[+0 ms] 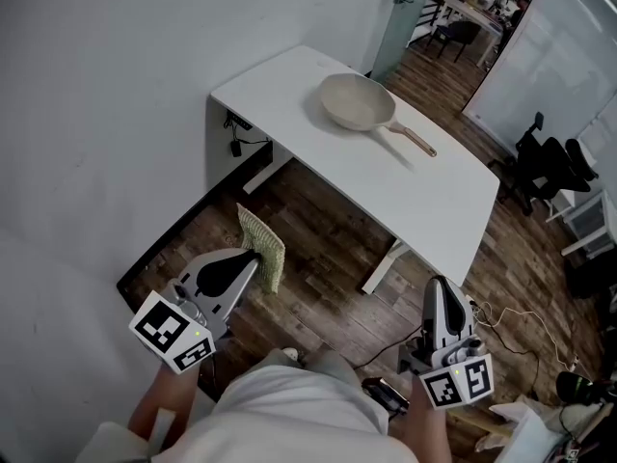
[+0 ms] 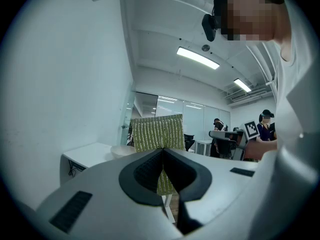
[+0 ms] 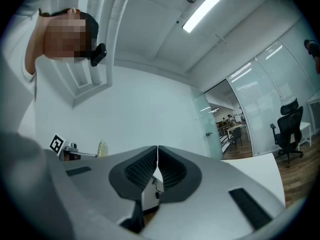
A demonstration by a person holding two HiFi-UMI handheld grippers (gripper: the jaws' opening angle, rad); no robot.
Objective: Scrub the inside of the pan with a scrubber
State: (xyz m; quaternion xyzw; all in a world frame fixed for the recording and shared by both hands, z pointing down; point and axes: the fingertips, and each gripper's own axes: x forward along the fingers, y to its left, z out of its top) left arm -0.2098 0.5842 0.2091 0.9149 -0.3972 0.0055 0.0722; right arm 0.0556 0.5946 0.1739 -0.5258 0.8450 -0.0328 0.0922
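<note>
At the left of the head view the left gripper (image 1: 254,258) is held level over the wood floor (image 1: 318,287), its marker cube (image 1: 174,331) low and near the person. Its jaws are clamped on the scrubber (image 1: 262,247), a green ribbed pad that stands up past the jaw tips. In the left gripper view the pads press on the pad's lower half, and its upper half rises above them.

Ahead of both grippers, and well apart from them, stands a white table (image 1: 289,85). The pan (image 1: 357,101) sits upright near the table's far end. It is pale cream, and its handle (image 1: 413,141) points to the right along the tabletop. A black cable (image 1: 234,148) hangs under the table's left edge. The scrubber is not in the pan and does not touch it.

To the right, the right gripper (image 1: 441,287) points toward the table's near end, slightly upward. Its jaws are pressed together with nothing between them, as the right gripper view shows. Its own cube (image 1: 458,382) sits by the person's white shirt (image 1: 289,413). At the far right edge stands a black office chair (image 1: 540,157).
</note>
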